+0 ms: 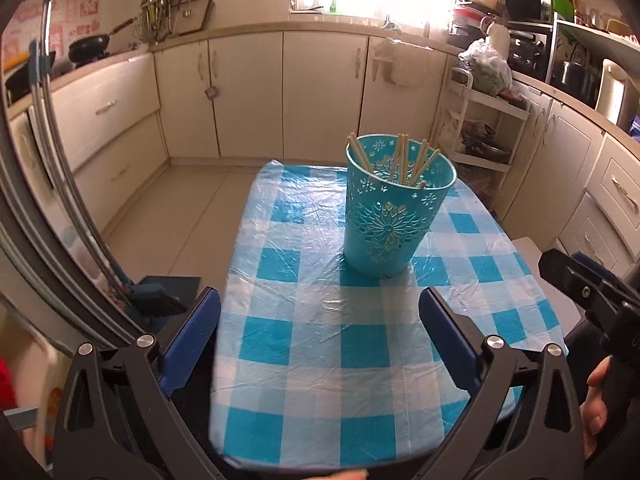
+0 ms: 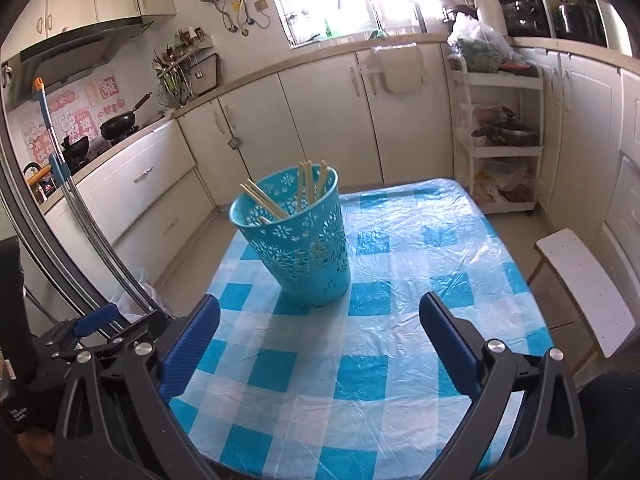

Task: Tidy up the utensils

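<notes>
A teal perforated utensil holder (image 1: 390,216) stands upright on the blue-and-white checked table (image 1: 304,344); it also shows in the right wrist view (image 2: 300,248). Several pale wooden chopsticks (image 1: 416,158) stand inside it, also seen from the right (image 2: 308,188). My left gripper (image 1: 320,340) is open and empty, held above the near part of the table, short of the holder. My right gripper (image 2: 320,340) is open and empty too, on the near side of the holder. The right gripper's body shows at the right edge of the left wrist view (image 1: 592,292).
A white stool (image 2: 584,288) stands to the right of the table. A white shelf cart (image 2: 500,140) with bags and pots is behind it. Cream kitchen cabinets (image 1: 248,92) line the walls. A mop handle (image 2: 72,200) leans on the left.
</notes>
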A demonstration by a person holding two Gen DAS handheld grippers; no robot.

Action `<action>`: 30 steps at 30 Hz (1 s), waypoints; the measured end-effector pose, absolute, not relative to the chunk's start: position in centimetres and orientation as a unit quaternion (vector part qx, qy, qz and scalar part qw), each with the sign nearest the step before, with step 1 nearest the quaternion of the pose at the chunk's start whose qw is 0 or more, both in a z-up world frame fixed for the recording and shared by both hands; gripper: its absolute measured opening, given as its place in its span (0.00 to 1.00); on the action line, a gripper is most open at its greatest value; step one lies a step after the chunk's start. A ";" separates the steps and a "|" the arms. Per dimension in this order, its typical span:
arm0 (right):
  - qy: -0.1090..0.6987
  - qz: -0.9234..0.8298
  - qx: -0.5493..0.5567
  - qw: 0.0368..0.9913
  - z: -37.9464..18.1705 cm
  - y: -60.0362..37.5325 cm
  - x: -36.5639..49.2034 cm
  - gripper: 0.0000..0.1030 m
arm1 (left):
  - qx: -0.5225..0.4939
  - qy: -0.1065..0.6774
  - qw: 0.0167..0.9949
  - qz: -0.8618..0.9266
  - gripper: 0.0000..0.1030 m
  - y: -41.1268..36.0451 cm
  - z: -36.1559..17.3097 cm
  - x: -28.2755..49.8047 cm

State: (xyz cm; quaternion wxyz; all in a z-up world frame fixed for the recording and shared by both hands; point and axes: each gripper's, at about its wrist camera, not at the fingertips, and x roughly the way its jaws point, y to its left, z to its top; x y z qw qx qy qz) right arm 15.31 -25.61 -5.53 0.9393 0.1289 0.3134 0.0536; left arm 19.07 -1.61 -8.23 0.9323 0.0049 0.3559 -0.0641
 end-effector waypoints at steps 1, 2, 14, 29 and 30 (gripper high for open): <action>0.311 0.051 0.129 0.940 -5.0 -25.5 14.5 0.93 | 0.008 0.354 0.933 -0.066 0.93 -1.6 -7.6 18.5; 0.309 0.049 0.128 0.941 -4.7 -25.3 13.6 0.93 | 0.013 0.350 0.935 -0.062 0.93 -1.6 -6.9 17.7; 0.289 0.067 0.136 0.945 0.0 -23.1 3.9 0.93 | 0.003 0.329 0.944 -0.035 0.93 -0.2 -1.2 7.7; 0.262 0.062 0.134 0.954 0.8 -21.8 -0.6 0.93 | 0.000 0.322 0.947 -0.007 0.93 1.5 0.7 2.3; 0.262 0.063 0.131 0.954 0.9 -21.7 -0.7 0.93 | 0.001 0.319 0.948 -0.007 0.93 1.5 0.8 2.1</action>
